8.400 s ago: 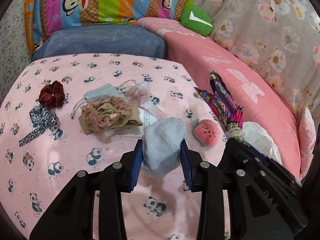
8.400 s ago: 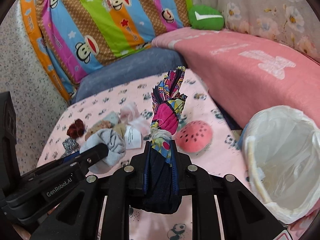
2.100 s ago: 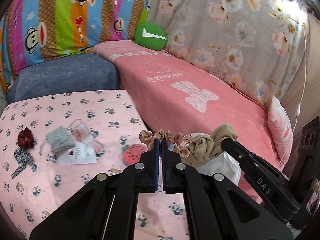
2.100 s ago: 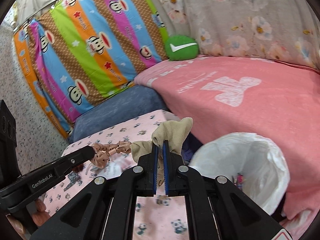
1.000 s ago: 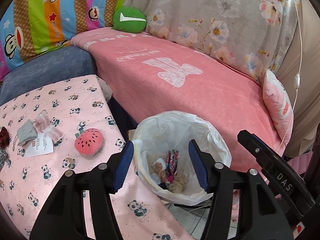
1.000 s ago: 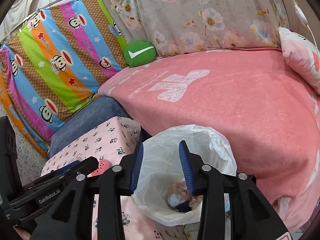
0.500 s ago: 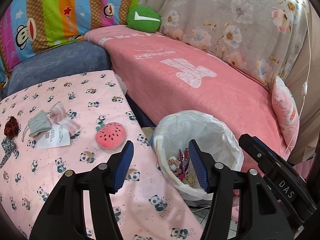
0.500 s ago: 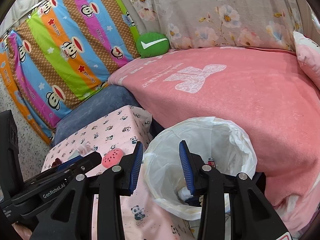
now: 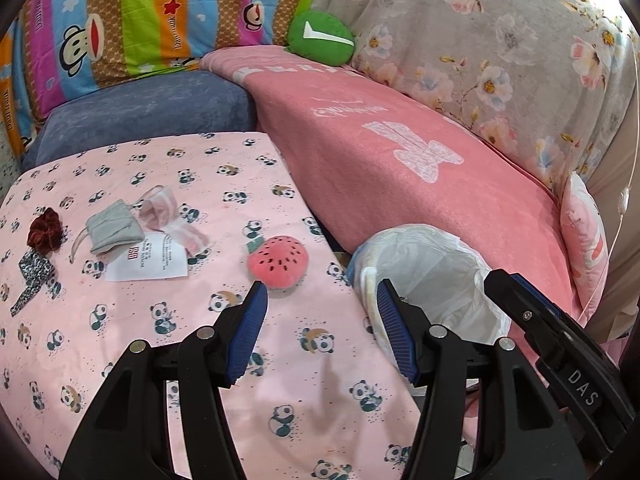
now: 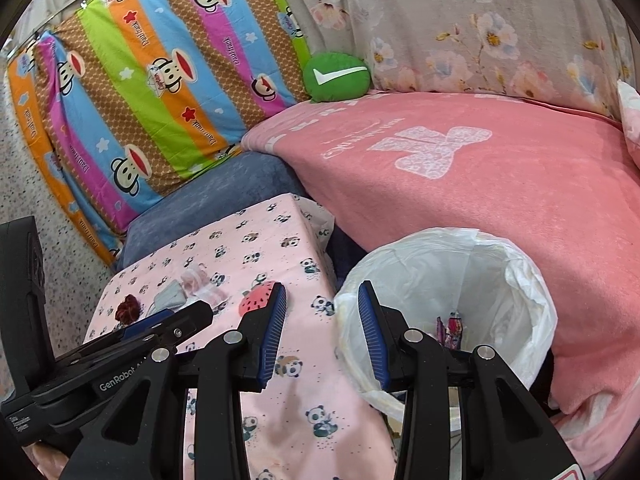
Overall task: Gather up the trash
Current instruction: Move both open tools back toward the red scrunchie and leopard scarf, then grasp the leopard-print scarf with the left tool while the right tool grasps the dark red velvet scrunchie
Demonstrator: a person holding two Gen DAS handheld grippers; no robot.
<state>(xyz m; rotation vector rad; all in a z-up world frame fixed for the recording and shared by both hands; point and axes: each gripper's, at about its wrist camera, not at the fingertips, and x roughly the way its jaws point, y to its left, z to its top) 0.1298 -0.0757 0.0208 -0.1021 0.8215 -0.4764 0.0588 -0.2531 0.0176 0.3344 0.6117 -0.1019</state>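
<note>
Both grippers have swung back from over the bin toward the table since a second ago, and the scrunchie cloth they carried earlier is no longer in them. The left gripper point(image 9: 322, 292) hangs over the near right part of the panda-print table cover point(image 9: 120, 344), its blue pads apart with nothing between them. The right gripper point(image 10: 322, 294) sits just to its right, over the table's right edge and the bin's left rim, jaws parted a little less widely and likewise holding nothing. The trash bin point(image 10: 516, 276), lined with a white bag, stands on the floor just right of the table, against the pink blanket point(image 10: 500, 208); some colourful scraps point(image 10: 450, 328) lie at its bottom. Still on the table are a watermelon plush point(image 9: 277, 258) near the right edge, and farther left a white paper slip point(image 9: 150, 262), a grey pouch point(image 9: 114, 230) partly on the slip, a pink sheer pouch point(image 9: 166, 212) touching it, a dark red scrunchie point(image 9: 45, 228) and a leopard-print tie point(image 9: 34, 276) by the left edge. A green cushion point(image 10: 336, 76) rests at the far end of the blanket.
</note>
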